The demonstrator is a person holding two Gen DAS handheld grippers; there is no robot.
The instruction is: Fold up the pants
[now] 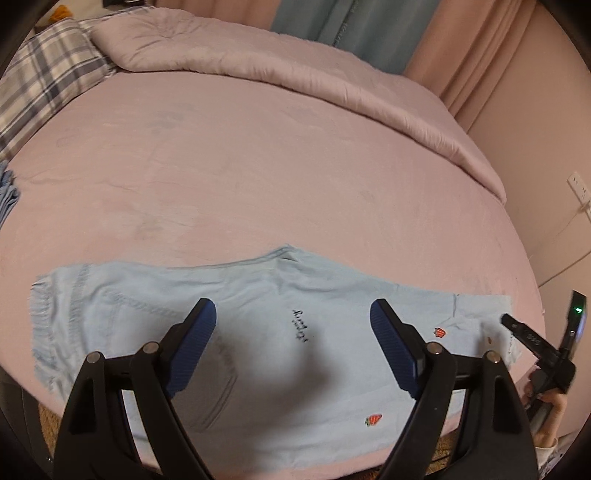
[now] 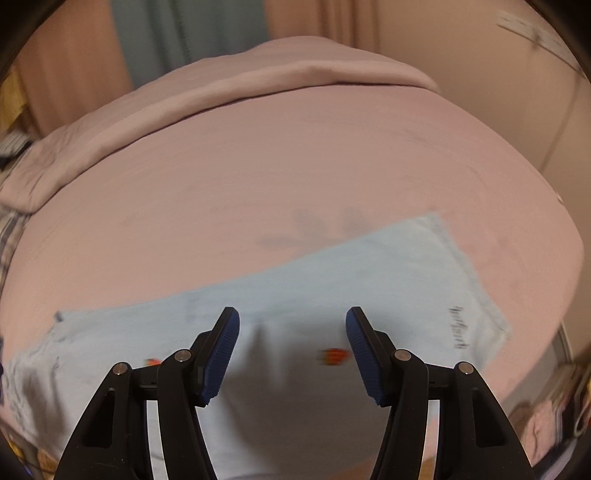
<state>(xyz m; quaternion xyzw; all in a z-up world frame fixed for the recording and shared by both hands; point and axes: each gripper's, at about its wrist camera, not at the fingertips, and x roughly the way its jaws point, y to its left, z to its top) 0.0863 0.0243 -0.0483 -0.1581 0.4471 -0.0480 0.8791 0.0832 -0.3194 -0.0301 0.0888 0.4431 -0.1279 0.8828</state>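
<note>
Light blue pants [image 1: 258,332] with small red strawberry prints and dark script lettering lie flat along the near edge of a pink bed [image 1: 258,166]. They also show in the right wrist view [image 2: 295,302], blurred. My left gripper [image 1: 293,314] is open and empty above the middle of the pants. My right gripper [image 2: 291,321] is open and empty above the pants. In the left wrist view the right gripper shows at the far right edge [image 1: 517,328], over the pants' right end, held by a hand.
A folded pink quilt [image 1: 295,74] lies along the far side of the bed. A plaid pillow [image 1: 40,77] is at the far left. Curtains [image 1: 332,18] hang behind. A wall [image 1: 546,129] with a socket is at the right.
</note>
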